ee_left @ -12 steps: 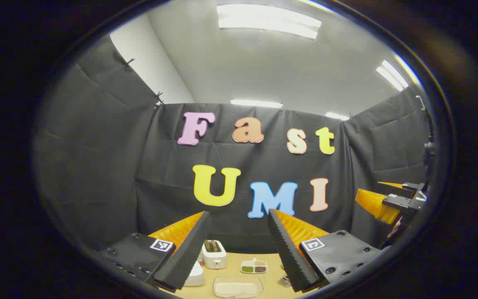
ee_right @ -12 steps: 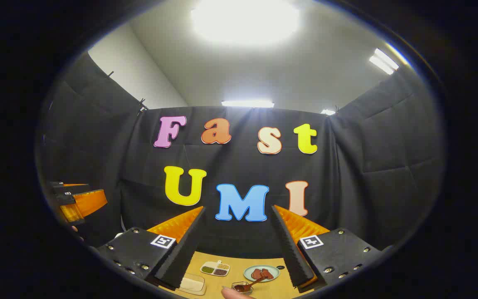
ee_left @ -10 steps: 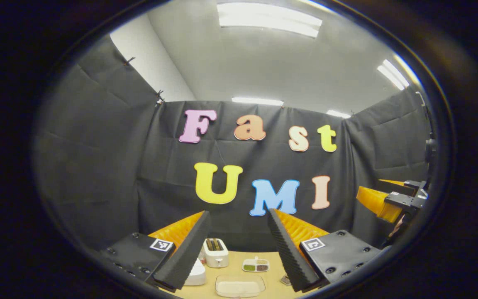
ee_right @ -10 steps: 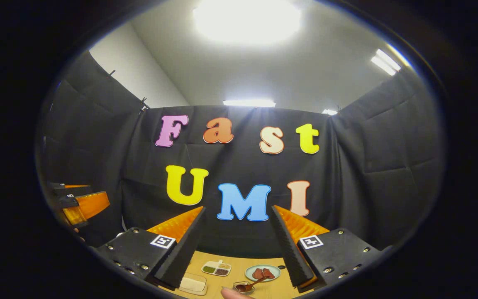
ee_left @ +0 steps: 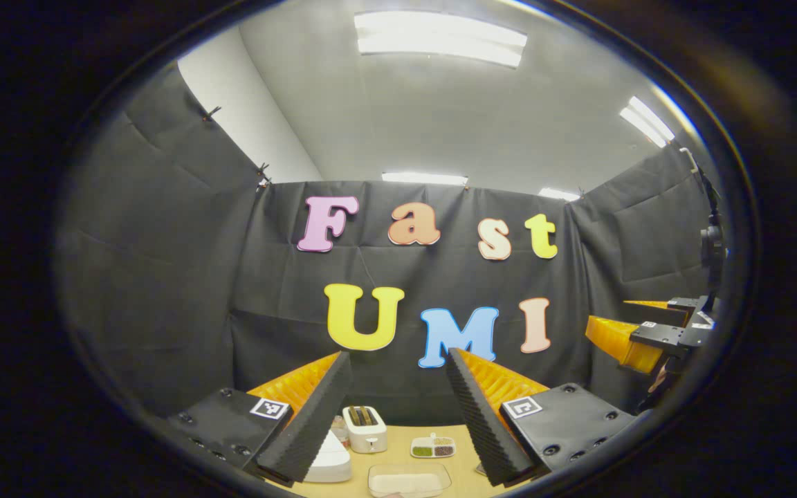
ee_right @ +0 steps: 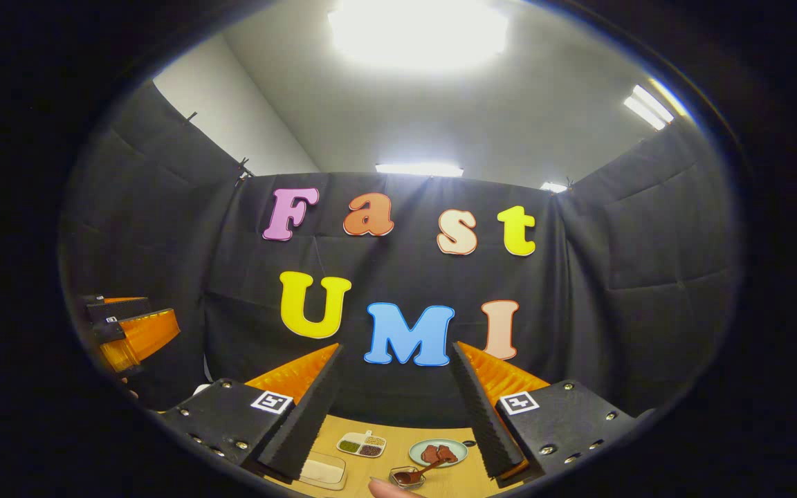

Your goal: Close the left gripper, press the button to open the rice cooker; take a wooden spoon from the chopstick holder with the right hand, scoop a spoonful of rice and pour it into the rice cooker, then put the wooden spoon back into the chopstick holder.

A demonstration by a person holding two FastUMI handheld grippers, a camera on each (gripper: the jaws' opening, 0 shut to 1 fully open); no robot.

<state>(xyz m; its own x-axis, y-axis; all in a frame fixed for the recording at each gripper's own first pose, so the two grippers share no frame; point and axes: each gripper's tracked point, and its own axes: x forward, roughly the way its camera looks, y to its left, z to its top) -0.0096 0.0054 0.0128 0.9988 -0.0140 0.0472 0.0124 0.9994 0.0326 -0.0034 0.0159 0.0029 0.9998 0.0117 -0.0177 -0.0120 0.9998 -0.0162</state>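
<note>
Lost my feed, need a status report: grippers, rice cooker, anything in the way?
Left gripper open, raised. Right gripper open, empty. White rice cooker lid down, beside toaster. Rice tray on table, path open.

Toaster [ee_left: 364, 428] behind tray [ee_left: 409, 478], seemingly.

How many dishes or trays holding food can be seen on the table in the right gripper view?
4: a clear rice tray at lower left, a divided dish behind it, a plate to the right, and a small bowl in front. The gripper fingers may hide others.
</note>
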